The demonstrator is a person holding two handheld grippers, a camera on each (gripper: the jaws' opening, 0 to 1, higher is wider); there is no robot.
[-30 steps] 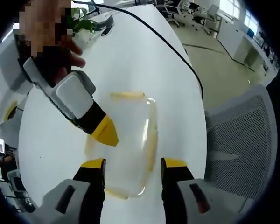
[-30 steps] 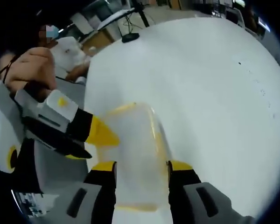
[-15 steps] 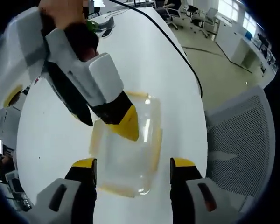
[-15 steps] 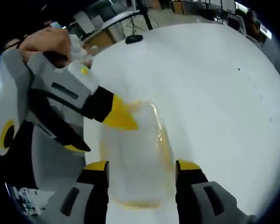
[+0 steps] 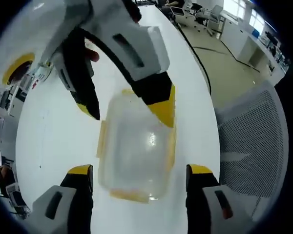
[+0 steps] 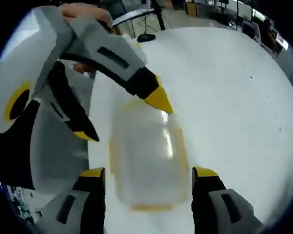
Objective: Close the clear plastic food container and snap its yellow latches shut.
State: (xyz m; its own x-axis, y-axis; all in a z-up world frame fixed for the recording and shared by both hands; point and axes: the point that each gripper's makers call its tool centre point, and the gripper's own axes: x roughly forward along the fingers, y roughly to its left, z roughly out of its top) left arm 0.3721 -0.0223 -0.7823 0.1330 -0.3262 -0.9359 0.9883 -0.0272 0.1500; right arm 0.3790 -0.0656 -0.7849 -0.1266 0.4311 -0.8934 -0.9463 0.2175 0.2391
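The clear plastic container [image 5: 136,151] lies flat on the white table [image 5: 49,136] with its lid on top. Yellow latches [image 5: 172,146] run along its sides, and another yellow latch [image 5: 132,196] sits at the near end. My left gripper [image 5: 140,170] is open, its jaws standing on either side of the container's near end. My right gripper [image 5: 128,111] reaches in from above, open and straddling the far end. In the right gripper view the container [image 6: 146,156] sits between the spread jaws of my right gripper [image 6: 149,173]. Opposite it, my left gripper [image 6: 124,119] is open over the far end.
A grey mesh office chair [image 5: 254,146] stands beside the table's right edge. A black cable [image 5: 195,58] trails across the table top toward the floor. A black stand base [image 6: 146,36] rests at the table's far end. Bare white table [image 6: 234,97] lies to the right.
Both grippers have closed in from opposite ends and spread their jaws wider. The right gripper swung from beside the container to straddle its far end. The container looms larger.
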